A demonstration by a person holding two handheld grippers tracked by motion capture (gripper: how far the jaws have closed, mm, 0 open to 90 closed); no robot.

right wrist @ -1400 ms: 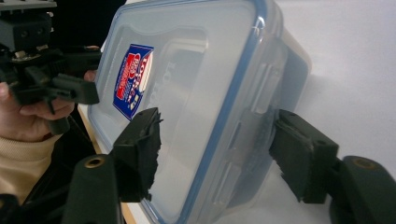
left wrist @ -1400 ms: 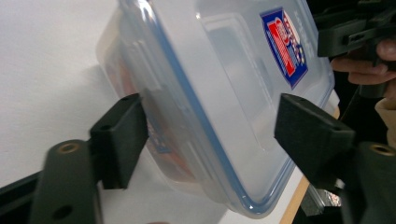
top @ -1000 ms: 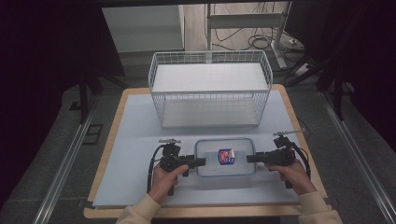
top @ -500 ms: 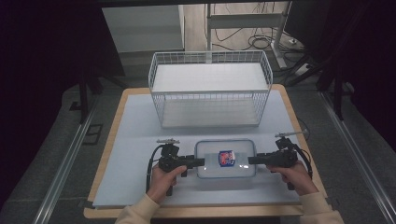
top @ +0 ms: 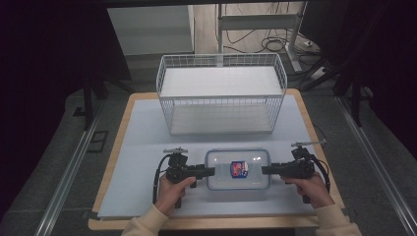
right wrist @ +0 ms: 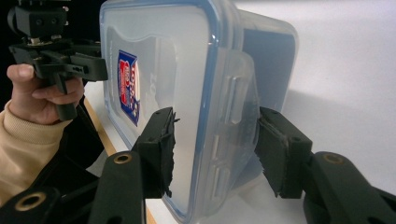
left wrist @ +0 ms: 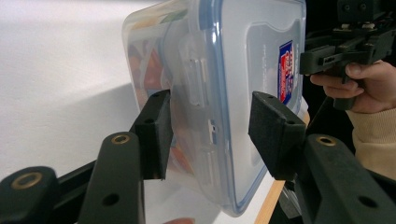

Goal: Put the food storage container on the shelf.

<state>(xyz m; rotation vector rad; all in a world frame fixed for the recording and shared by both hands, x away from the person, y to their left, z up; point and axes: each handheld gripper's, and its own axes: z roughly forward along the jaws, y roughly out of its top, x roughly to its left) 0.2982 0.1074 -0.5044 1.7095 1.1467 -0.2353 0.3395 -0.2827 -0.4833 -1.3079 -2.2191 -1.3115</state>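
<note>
The lid sticker (top: 239,168) (red and blue) can't be read.

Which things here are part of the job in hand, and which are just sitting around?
In use:
plastic container
left gripper, jaws just closing around one end clip
right gripper, jaws just closing around the other end

Lying about:
wire basket
white mat

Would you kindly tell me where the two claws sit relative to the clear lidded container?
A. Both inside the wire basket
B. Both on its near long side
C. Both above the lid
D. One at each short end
D: the left claw and the right claw flank the container at opposite short ends, by its latches.
</note>
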